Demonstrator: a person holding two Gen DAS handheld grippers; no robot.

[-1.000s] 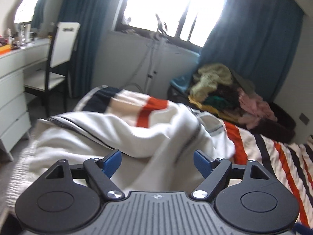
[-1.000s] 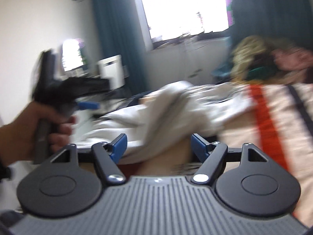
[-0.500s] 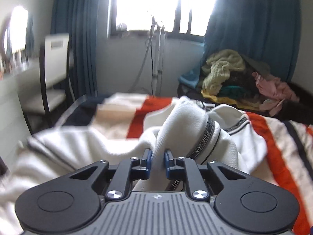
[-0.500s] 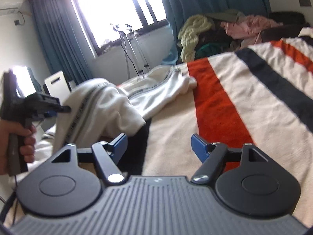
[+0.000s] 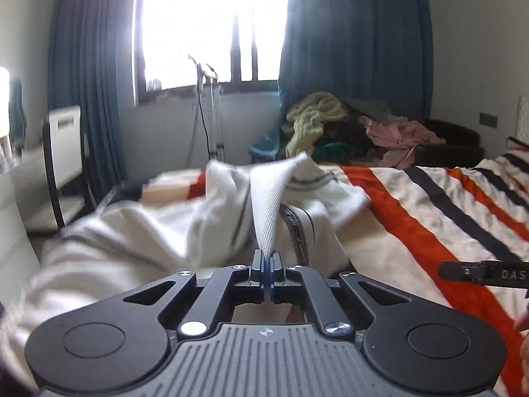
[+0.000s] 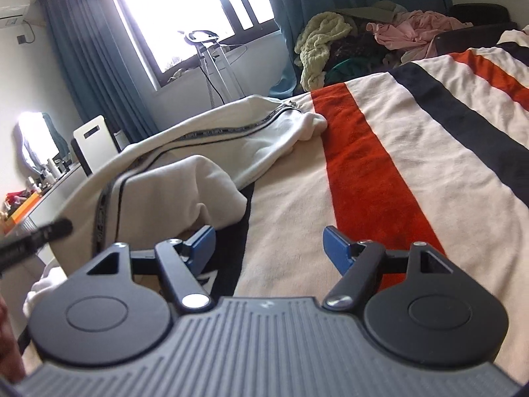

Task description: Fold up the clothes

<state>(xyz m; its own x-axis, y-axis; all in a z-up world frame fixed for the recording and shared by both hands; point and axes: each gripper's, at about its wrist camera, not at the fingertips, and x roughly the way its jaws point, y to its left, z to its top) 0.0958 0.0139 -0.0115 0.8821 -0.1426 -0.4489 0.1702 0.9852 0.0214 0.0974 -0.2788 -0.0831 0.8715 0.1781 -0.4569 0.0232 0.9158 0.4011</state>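
A cream-white garment (image 5: 172, 231) with dark lettered stripe trim lies rumpled on the striped bed cover (image 5: 429, 218). My left gripper (image 5: 266, 264) is shut on a fold of this garment and holds it pulled up into a taut peak. In the right wrist view the same garment (image 6: 205, 152) stretches across the left of the bed. My right gripper (image 6: 269, 244) is open and empty, low over the bed cover (image 6: 380, 165) just right of the garment's edge. Part of the right gripper shows at the left wrist view's right edge.
A pile of other clothes (image 5: 347, 125) sits on a dark seat beyond the bed, under the blue curtains. A white chair (image 5: 62, 145) and a dresser (image 6: 36, 198) stand to the left. A stand (image 5: 208, 106) stands by the window.
My left gripper closed on the garment's fold and lifted it into a peak. My right gripper swung right and dropped low over the bed cover, still open.
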